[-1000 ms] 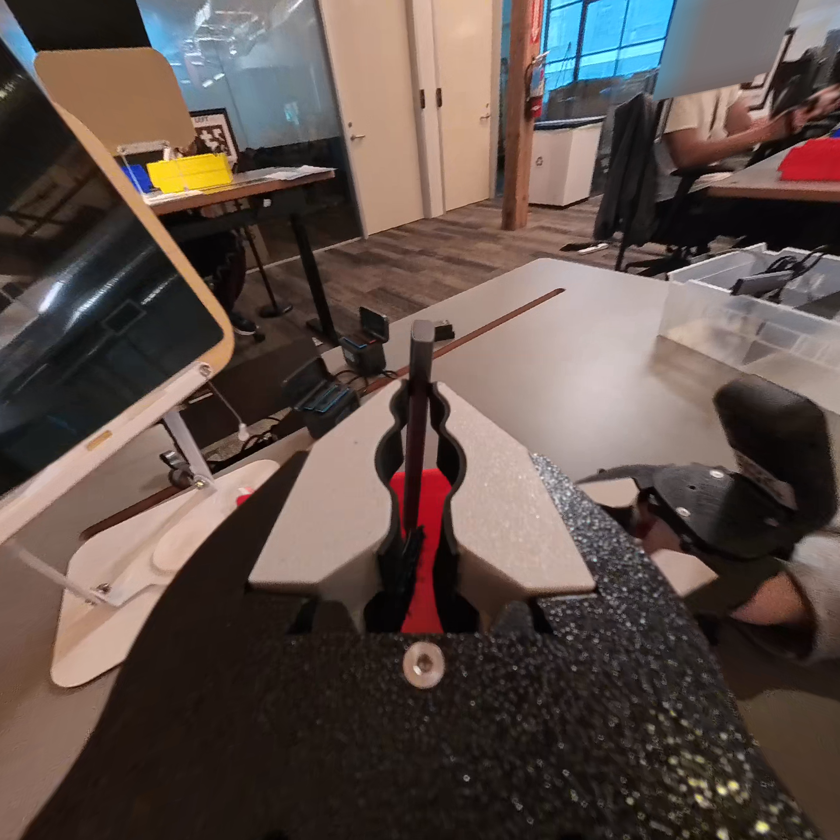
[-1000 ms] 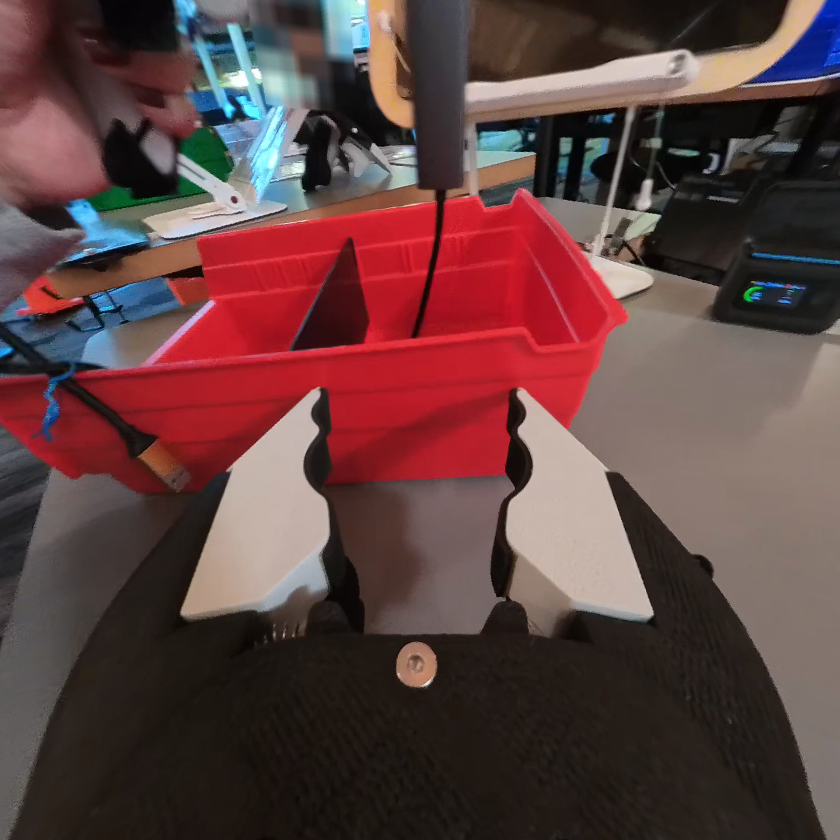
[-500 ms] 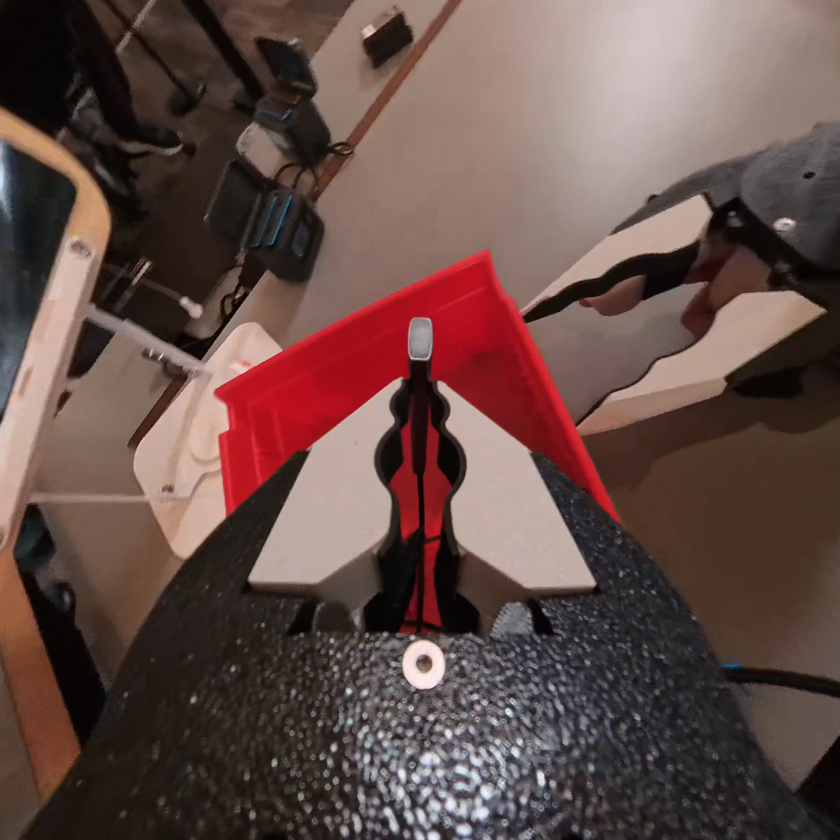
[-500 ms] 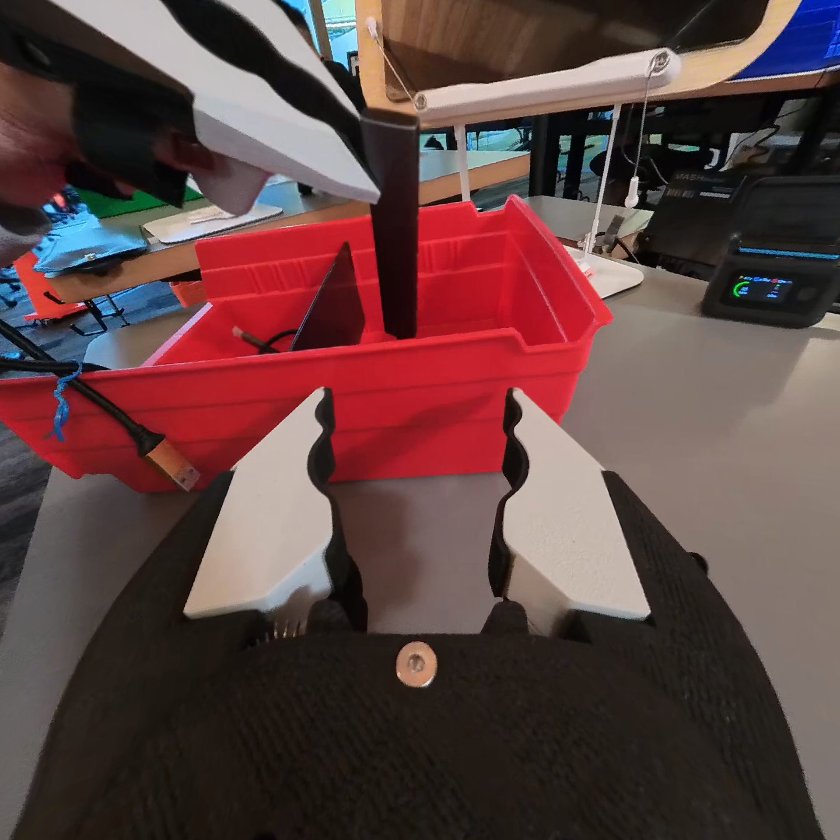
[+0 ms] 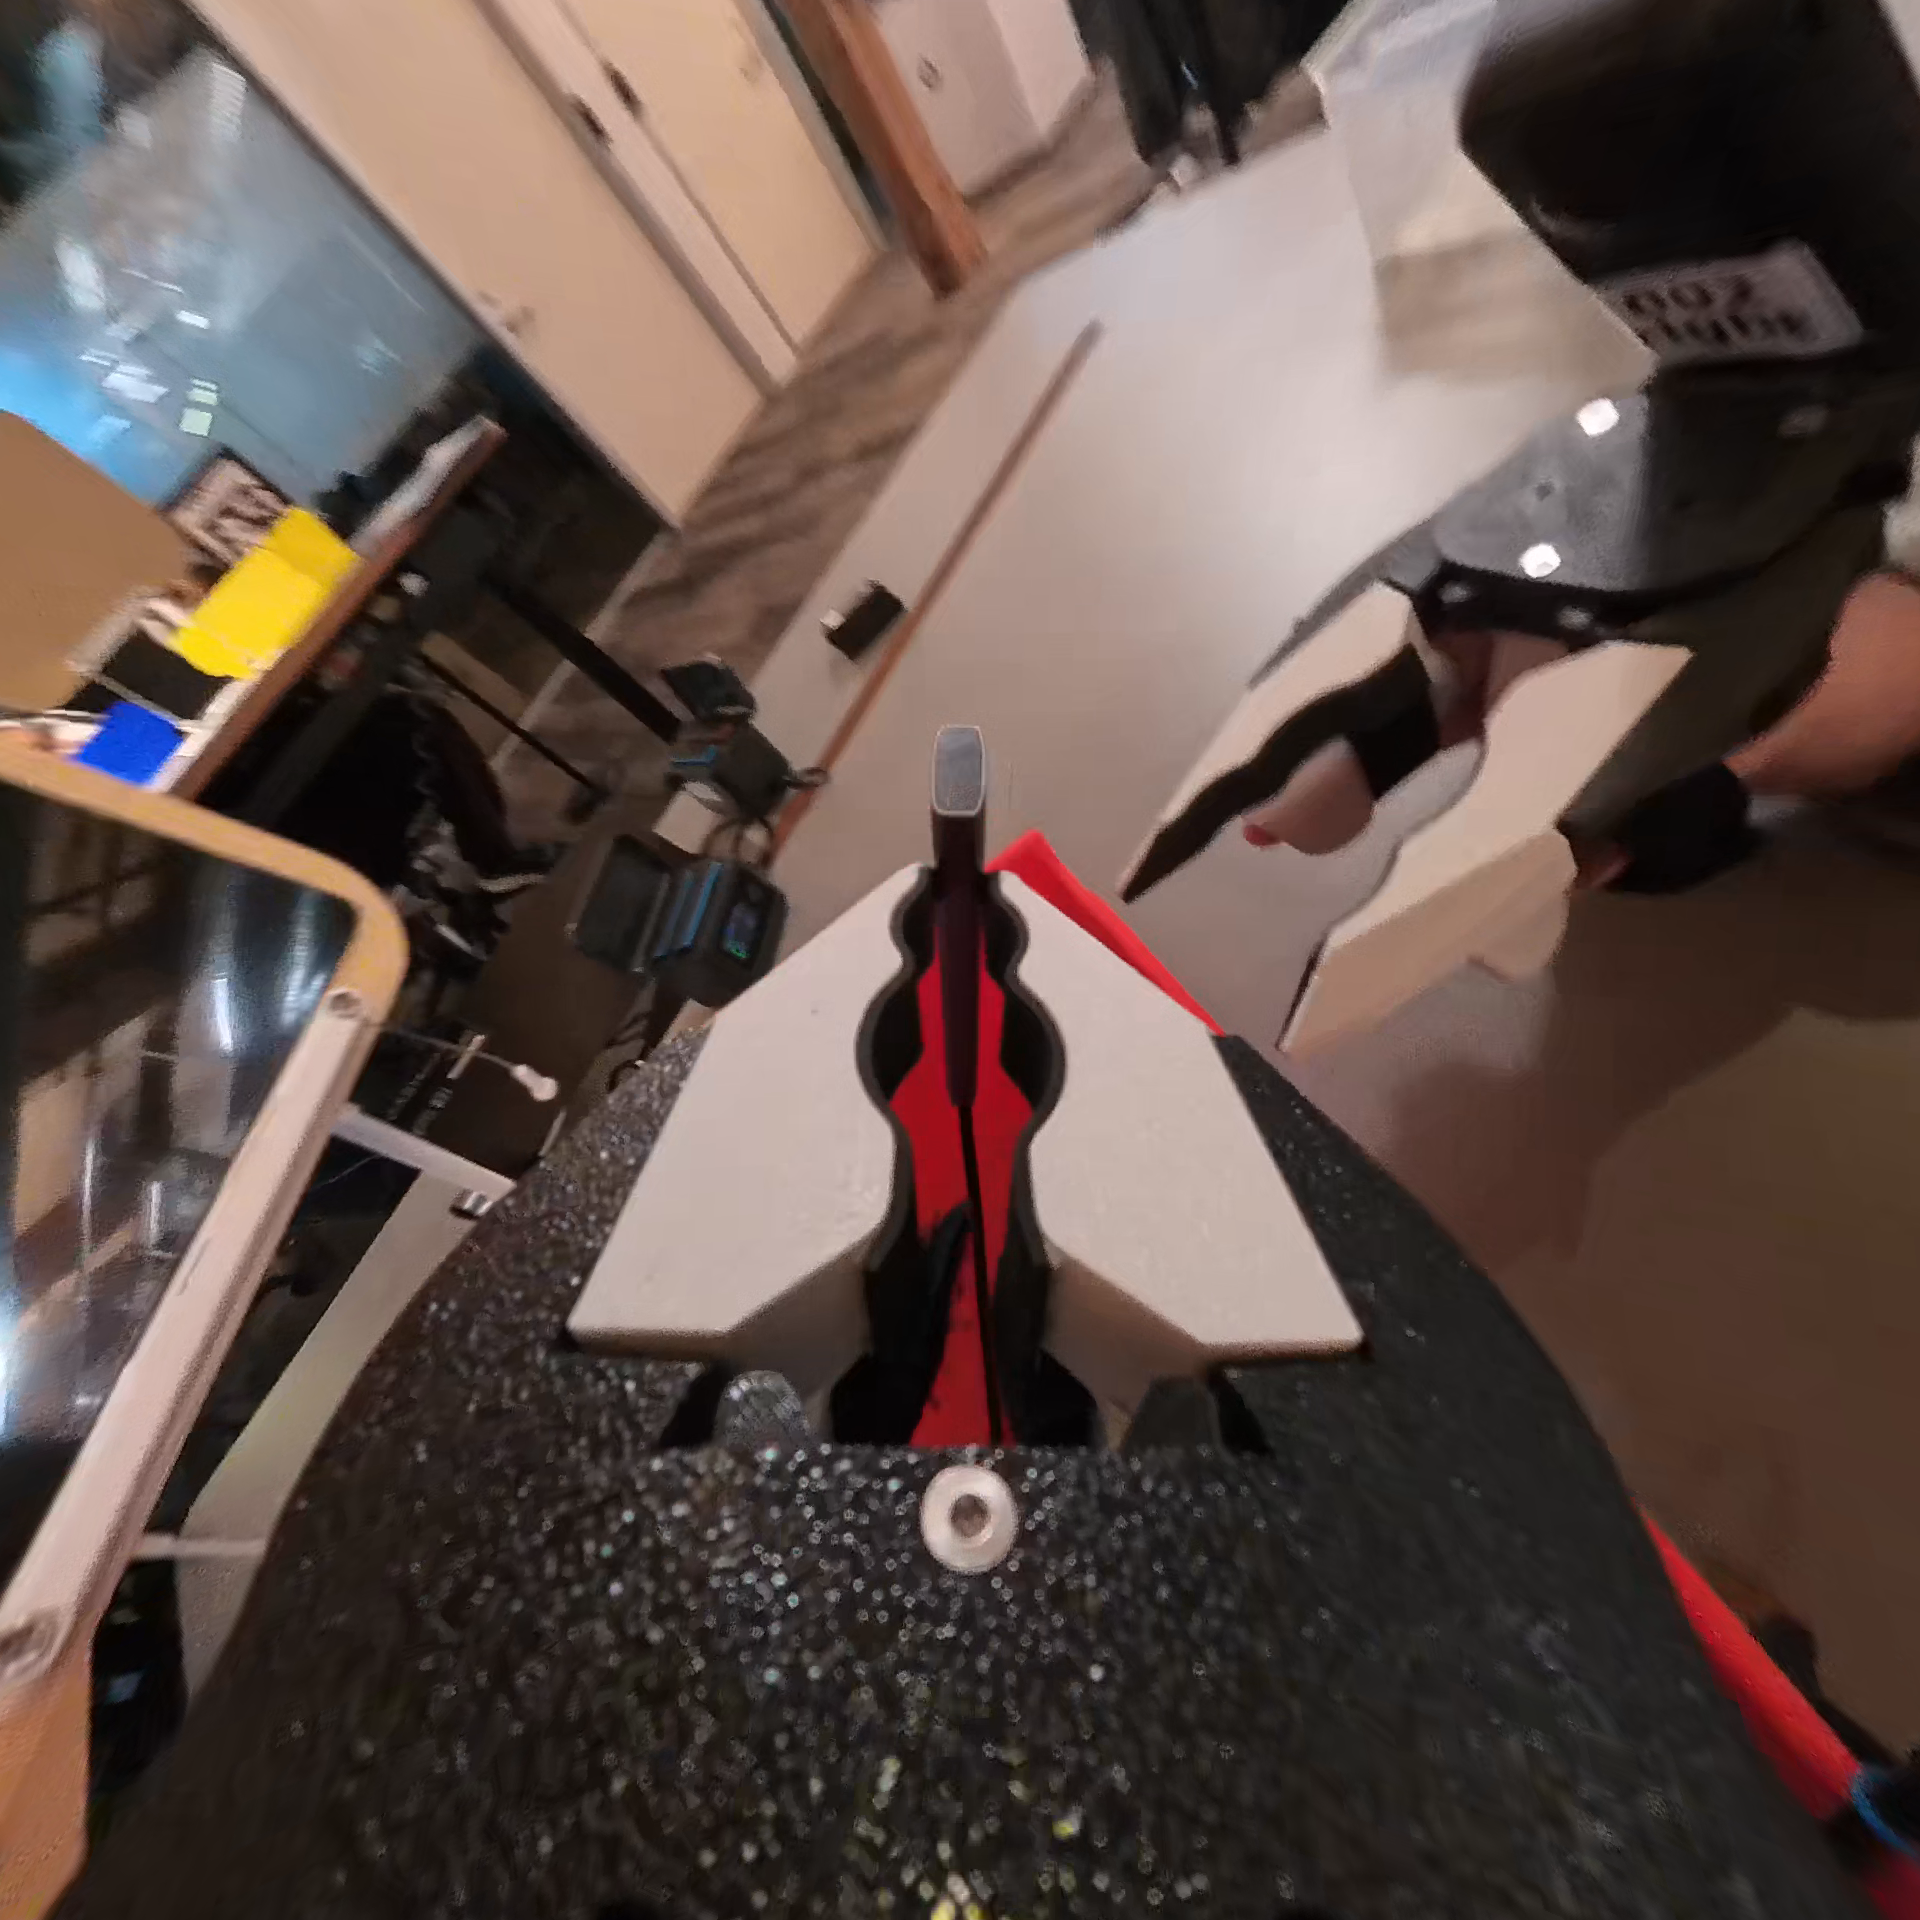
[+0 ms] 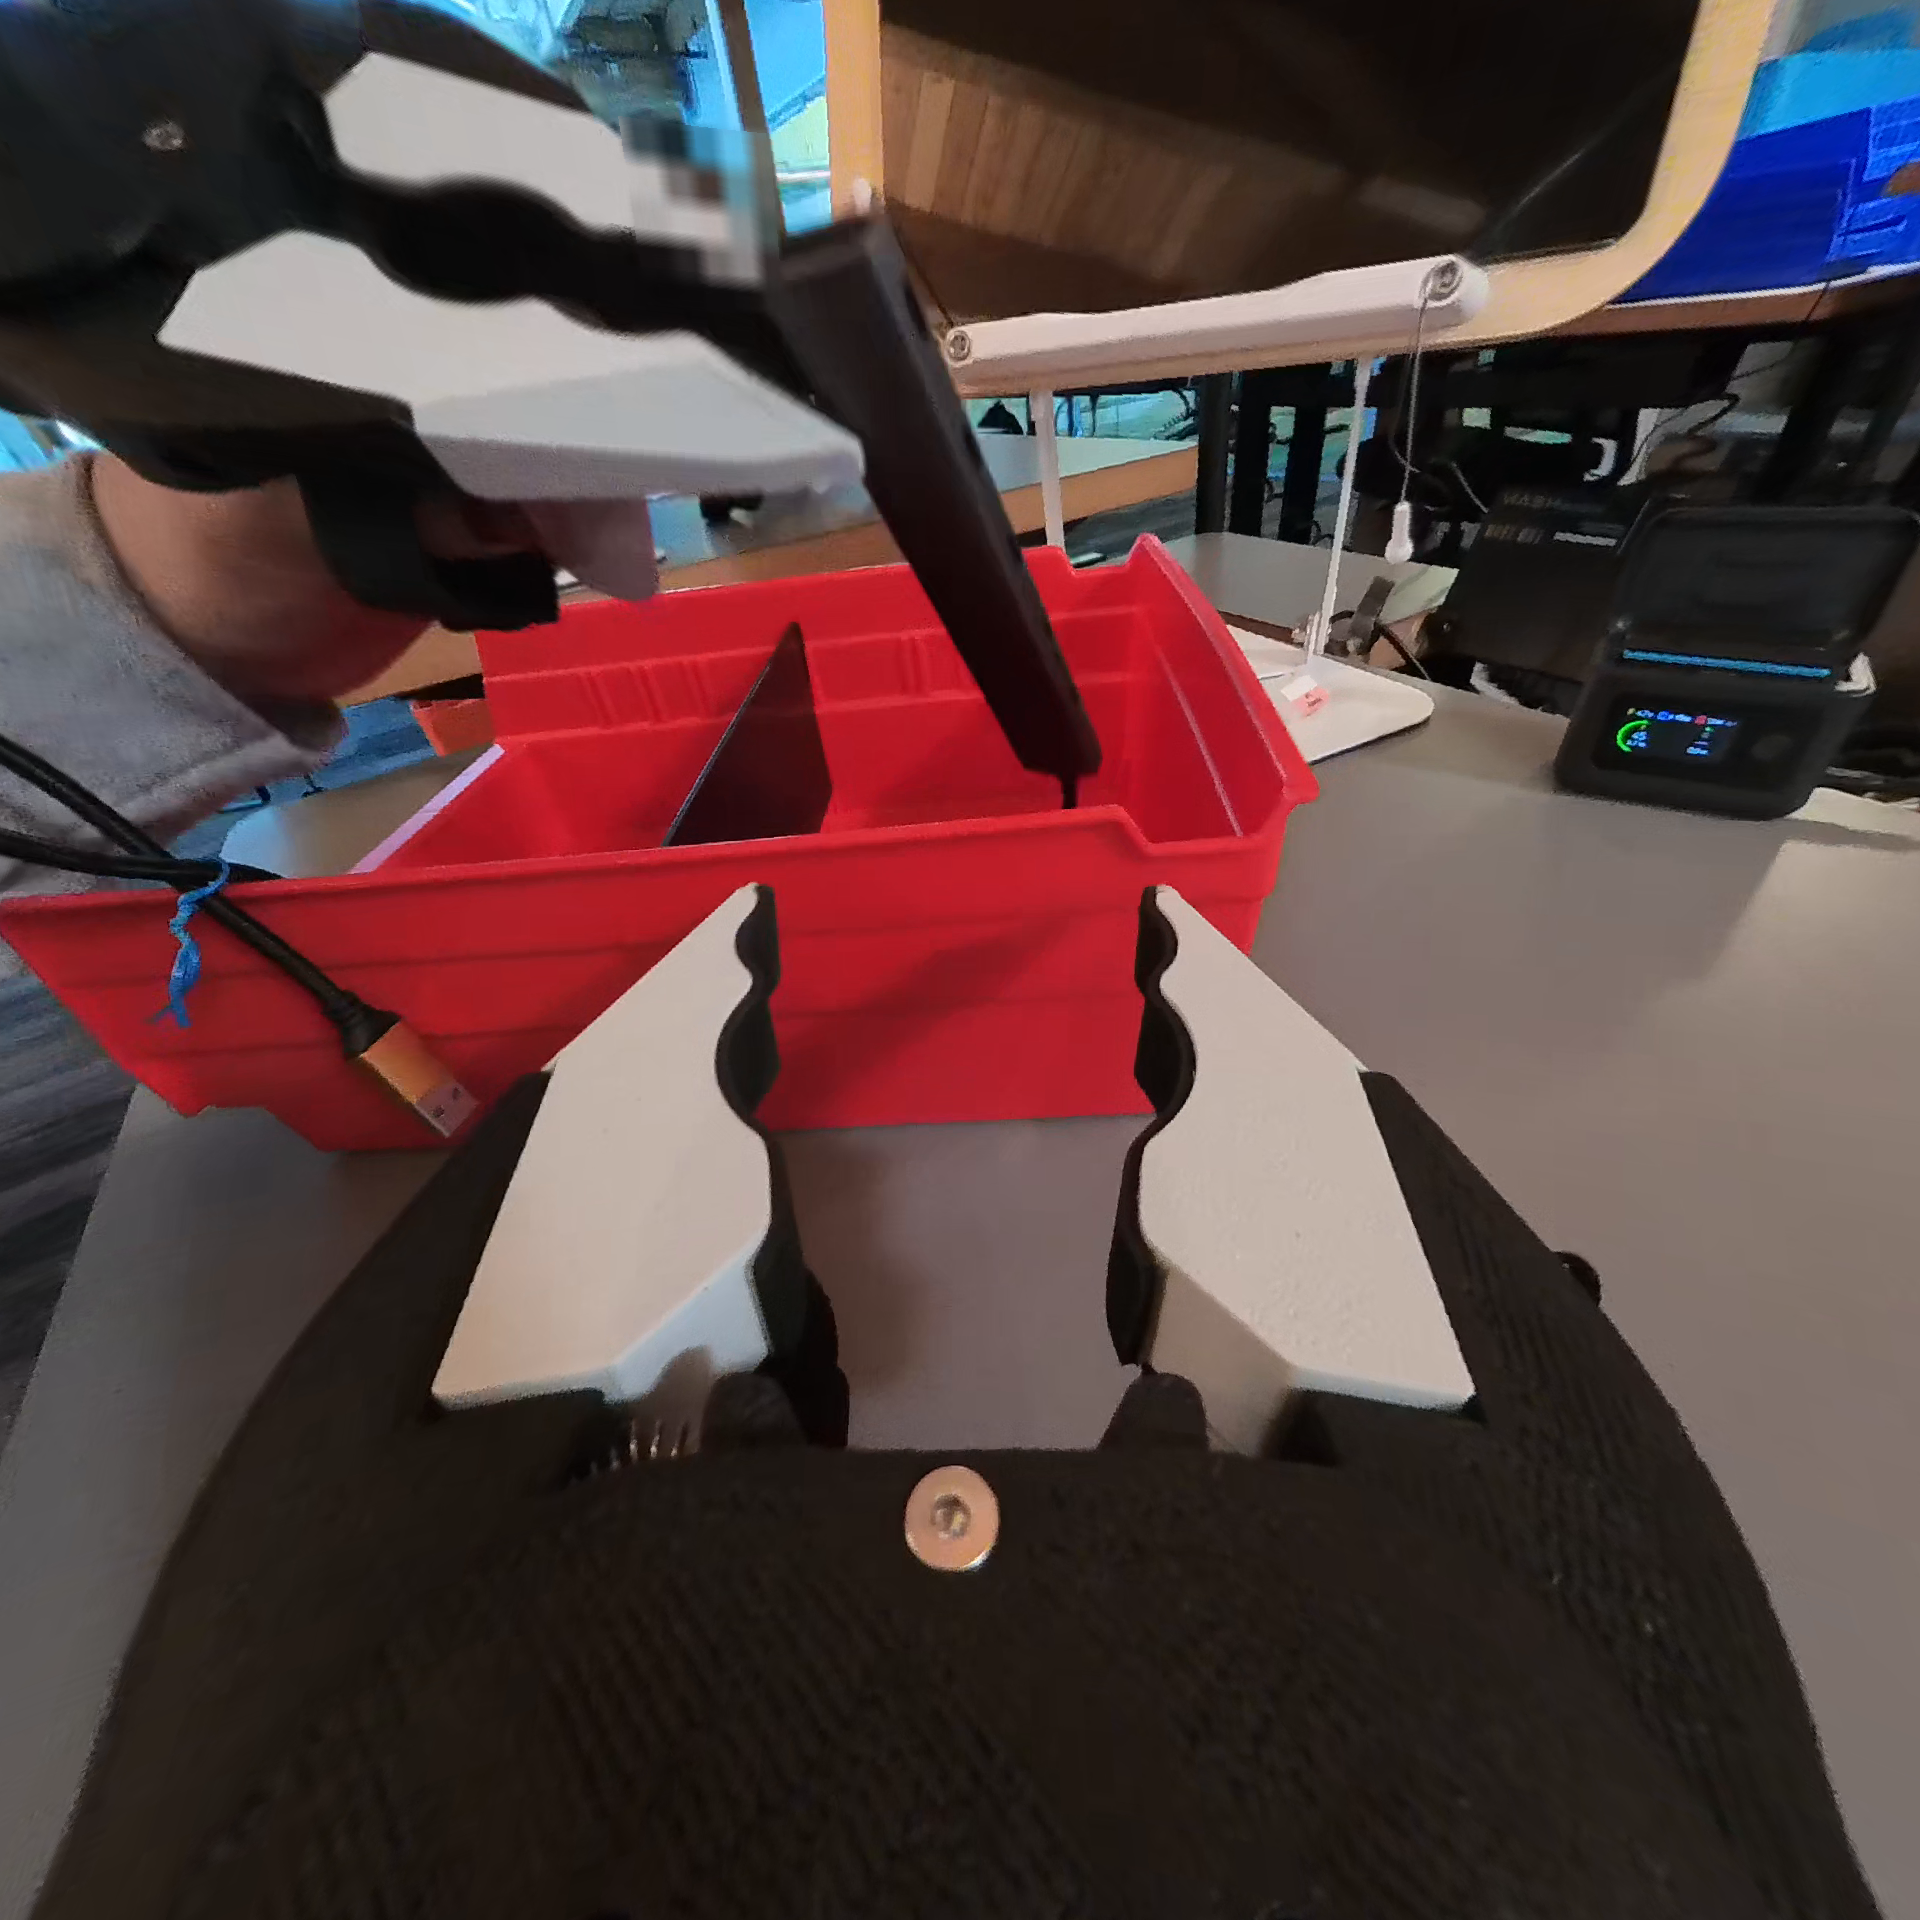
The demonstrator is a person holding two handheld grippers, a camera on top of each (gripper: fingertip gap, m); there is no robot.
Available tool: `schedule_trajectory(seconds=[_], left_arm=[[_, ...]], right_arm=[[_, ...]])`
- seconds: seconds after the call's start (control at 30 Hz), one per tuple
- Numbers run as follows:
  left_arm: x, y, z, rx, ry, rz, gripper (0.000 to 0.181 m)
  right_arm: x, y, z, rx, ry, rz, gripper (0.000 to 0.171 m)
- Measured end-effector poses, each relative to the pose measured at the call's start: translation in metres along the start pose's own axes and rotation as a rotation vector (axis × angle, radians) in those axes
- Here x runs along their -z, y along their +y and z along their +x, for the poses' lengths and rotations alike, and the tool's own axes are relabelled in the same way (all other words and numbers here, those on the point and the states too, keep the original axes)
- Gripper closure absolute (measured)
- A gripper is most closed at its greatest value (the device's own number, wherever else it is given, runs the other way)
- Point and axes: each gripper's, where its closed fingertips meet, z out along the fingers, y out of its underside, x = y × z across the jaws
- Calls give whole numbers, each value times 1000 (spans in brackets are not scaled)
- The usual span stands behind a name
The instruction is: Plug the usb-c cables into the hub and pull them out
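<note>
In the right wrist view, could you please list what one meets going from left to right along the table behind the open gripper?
Black cable with the orange plug → red bin with the dark hub held over it → white stand base → small black device with a lit screen.

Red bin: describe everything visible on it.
The red plastic bin, open-topped with ribbed walls and a lowered front lip, sits on the grey table. A dark divider panel splits it into compartments. The slim black hub, tilted in the shut left claw, dips into its right compartment. A black cable with an orange plug hangs across its front-left wall.
</note>
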Motion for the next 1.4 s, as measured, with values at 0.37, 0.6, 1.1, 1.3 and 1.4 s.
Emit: schedule_trajectory(seconds=[0.37, 0.6, 1.1, 1.3, 1.4], left_arm=[[38, -23, -32, 227, -301, 314, 174], [39, -37, -32, 211, -247, 320, 174], [4, 38, -49, 216, -227, -260, 175], [-1, 47, -53, 236, -156, -349, 175], [-3, 50, -49, 238, -102, -375, 175]], right_arm=[[-1, 0, -4, 3, -15, 4, 104], [-1, -2, -5, 14, -18, 19, 105], [15, -17, -144, 469, -403, -29, 119], [30, 6, -227, 924, -682, 8, 108], [1, 17, -228, 1113, -613, -104, 107]])
